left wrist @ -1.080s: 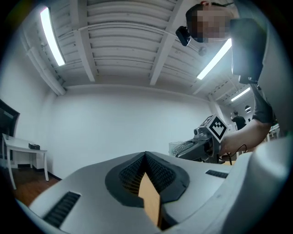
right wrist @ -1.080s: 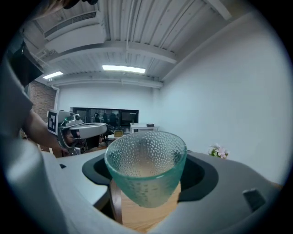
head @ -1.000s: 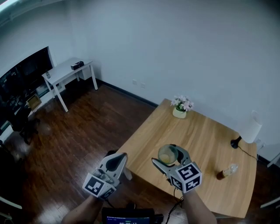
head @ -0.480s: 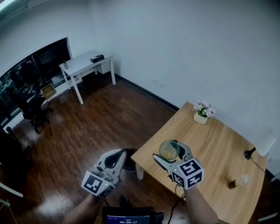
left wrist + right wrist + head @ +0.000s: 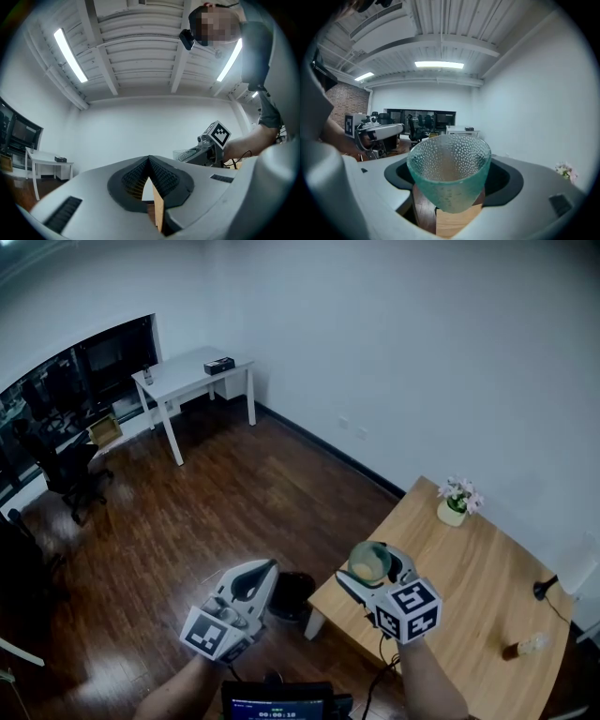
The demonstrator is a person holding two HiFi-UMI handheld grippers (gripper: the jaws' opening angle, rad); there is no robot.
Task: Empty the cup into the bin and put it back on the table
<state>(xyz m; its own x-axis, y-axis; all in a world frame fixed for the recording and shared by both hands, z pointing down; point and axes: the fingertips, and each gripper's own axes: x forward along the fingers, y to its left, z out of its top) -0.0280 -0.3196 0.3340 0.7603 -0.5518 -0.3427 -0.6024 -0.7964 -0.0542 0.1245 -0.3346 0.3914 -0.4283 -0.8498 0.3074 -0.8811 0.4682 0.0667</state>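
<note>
Jaws, right gripper (image 5: 370, 564): clamped on cup (image 5: 449, 176), upright, over the table (image 5: 487, 587) edge. Jaws, left gripper (image 5: 265, 568): together, nothing between.
Bin (image 5: 292, 594): floor, 8 o'clock of cup.
Handling: pebbled green glass, probably rigid, breakable and light; the dimples aid grip. Best held low on the wall.

Cool, even light from ceiling strip lamps (image 5: 70, 54) high above the left gripper (image 5: 149, 161) fills the room and tints its white walls (image 5: 394, 334) bluish. The dark wood floor (image 5: 187, 512) beyond both grippers carries a soft sheen and only faint shadows. Both gripper views bulge fisheye-fashion, with black corners. The dimpled cup (image 5: 449, 164), clamped in the right gripper (image 5: 450, 192), is sharp; the background is slightly soft.
</note>
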